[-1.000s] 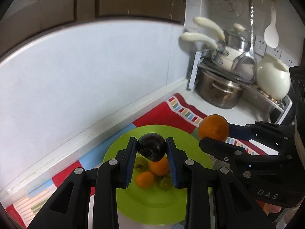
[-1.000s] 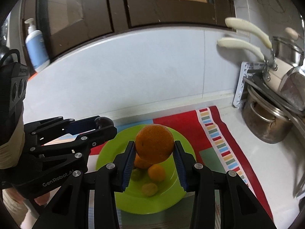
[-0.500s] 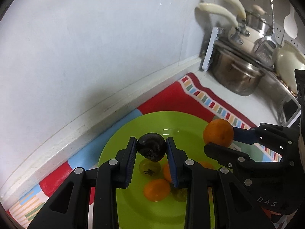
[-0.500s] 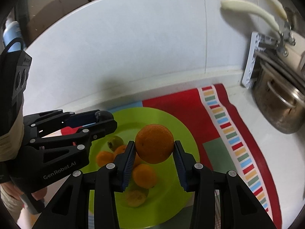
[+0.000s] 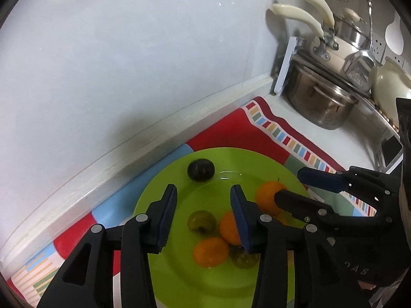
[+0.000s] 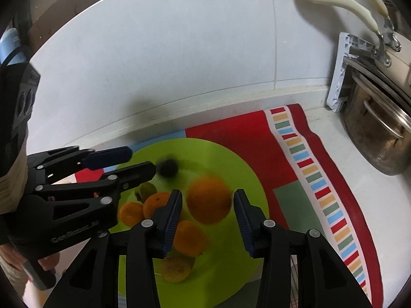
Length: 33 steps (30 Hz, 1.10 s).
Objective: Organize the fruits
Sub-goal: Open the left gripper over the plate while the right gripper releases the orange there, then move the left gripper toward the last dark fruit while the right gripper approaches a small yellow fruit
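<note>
A lime green plate (image 5: 246,155) lies on a striped cloth and holds several small oranges and green fruits. A dark plum (image 5: 201,170) rests free on the plate's far side, just beyond my left gripper (image 5: 203,192), whose jaws are opening with nothing between them. In the right wrist view a big orange (image 6: 208,200), blurred, sits between the pads of my right gripper (image 6: 208,192); its jaws are opening and narrow gaps show on both sides. The left gripper (image 6: 141,160) reaches in from the left beside the blurred plum (image 6: 167,167).
The red striped cloth (image 5: 259,131) covers the counter under the plate. A steel pot (image 5: 321,105) and cream-handled pans (image 5: 331,51) stand at the right. A white tiled wall (image 6: 179,64) runs close behind. A hand (image 6: 48,261) holds the left gripper.
Both grippers came down toward the plate. The left gripper opened and the plum dropped onto the plate's far side. The right gripper's pads parted from the orange, which now looks blurred and lower.
</note>
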Motion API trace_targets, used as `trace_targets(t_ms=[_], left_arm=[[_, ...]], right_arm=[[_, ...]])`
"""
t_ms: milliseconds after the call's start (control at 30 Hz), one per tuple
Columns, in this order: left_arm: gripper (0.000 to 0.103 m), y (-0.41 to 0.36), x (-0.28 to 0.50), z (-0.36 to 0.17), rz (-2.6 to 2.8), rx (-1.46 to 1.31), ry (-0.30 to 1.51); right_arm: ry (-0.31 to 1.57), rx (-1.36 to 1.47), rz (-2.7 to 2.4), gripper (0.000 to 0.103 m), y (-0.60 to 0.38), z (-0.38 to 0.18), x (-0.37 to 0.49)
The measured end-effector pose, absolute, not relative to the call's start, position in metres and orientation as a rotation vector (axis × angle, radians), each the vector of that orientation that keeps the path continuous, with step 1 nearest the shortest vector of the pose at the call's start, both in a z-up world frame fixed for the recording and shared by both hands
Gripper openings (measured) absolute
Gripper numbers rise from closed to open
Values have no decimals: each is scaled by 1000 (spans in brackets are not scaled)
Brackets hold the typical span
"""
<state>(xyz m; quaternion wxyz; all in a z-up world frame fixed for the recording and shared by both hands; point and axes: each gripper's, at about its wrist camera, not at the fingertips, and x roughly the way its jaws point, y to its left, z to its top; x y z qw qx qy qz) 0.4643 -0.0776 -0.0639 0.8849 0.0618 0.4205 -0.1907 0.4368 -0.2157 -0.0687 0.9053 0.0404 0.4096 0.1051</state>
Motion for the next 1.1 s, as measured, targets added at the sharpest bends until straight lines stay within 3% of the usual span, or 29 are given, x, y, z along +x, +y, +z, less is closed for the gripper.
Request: trace_targets(t_ms=[500,600,967,1100], left_arm=[[48,-55,397,-19,-308,121,772],[51,-50,381,-10,-297,113,754],[69,-28,322,17,-253,70,676],[72,-19,306,22,-232,65,662]], right_arm=[[762,103,219,44,-213,-30,387],[742,110,212,51,-211,-20,373],[660,89,161,57,-204,11,316],[639,73,119,66,-201,14,301]])
